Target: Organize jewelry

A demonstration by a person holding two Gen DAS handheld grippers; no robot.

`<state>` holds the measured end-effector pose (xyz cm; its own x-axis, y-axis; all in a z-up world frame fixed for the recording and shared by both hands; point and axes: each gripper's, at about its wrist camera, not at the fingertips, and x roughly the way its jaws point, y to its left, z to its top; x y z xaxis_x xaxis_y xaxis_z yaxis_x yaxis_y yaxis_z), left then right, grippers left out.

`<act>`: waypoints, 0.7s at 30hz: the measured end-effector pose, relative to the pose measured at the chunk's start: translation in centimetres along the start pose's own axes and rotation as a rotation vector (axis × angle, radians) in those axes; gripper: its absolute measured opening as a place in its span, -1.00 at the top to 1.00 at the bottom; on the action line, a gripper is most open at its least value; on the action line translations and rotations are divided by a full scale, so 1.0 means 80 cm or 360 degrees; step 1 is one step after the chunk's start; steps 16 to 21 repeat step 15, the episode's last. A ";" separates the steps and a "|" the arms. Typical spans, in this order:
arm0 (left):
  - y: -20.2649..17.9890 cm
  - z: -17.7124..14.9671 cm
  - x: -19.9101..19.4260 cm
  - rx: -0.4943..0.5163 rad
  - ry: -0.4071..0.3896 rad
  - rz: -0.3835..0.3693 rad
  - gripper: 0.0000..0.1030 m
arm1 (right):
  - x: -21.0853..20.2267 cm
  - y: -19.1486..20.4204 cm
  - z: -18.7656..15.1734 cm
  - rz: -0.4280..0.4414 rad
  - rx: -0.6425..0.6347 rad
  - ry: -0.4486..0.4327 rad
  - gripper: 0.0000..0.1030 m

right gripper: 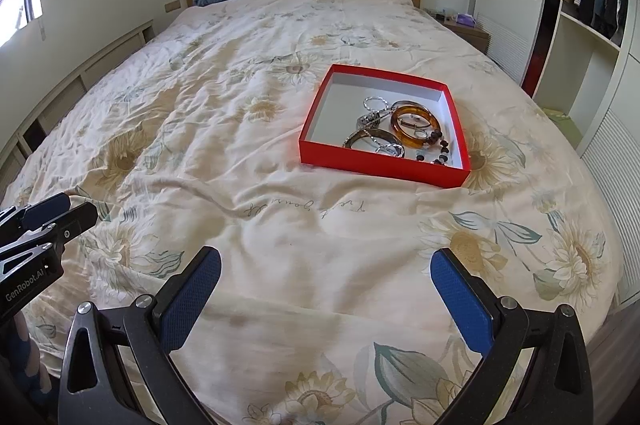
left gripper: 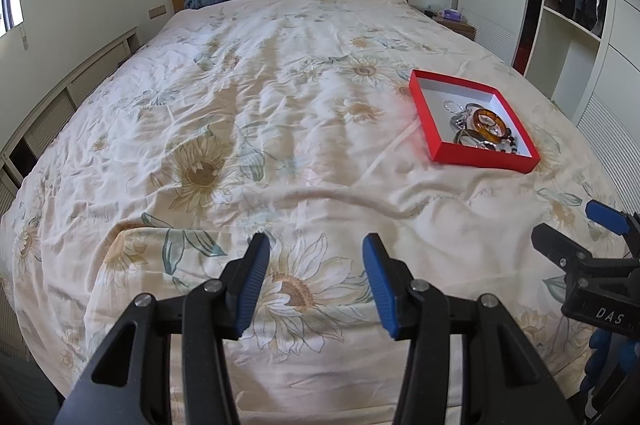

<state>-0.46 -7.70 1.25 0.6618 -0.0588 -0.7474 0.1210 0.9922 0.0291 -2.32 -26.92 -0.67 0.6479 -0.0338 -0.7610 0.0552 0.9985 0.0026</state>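
Jewelry [right gripper: 400,129] fills one red box [right gripper: 384,167]; two grippers gape empty.

Bedspread [right gripper: 240,129] bare between claws and red box [right gripper: 380,165]; box walls ring jewelry [right gripper: 400,129].

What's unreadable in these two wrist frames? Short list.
- Tangled silver pieces in the red shallow cardboard box: overlapped and small in both views; count and type unclear.
- Dark beaded strand: the box's near wall hides its lower end in both views.
- Right gripper: cut off by the left view's edge.
- Left gripper: cut off by the right view's edge.
- Wooden nightstand items: too small.
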 end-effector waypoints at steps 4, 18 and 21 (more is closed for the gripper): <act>0.000 0.000 0.000 0.0001 0.0000 0.0000 0.10 | 0.000 0.001 0.000 0.0001 -0.0005 -0.0002 -1.00; 0.003 0.000 -0.001 -0.0012 0.0008 -0.0001 0.10 | 0.001 0.002 0.000 0.0003 -0.0013 0.0006 -1.00; 0.003 0.000 -0.001 -0.0012 0.0008 -0.0001 0.10 | 0.001 0.002 0.000 0.0003 -0.0013 0.0006 -1.00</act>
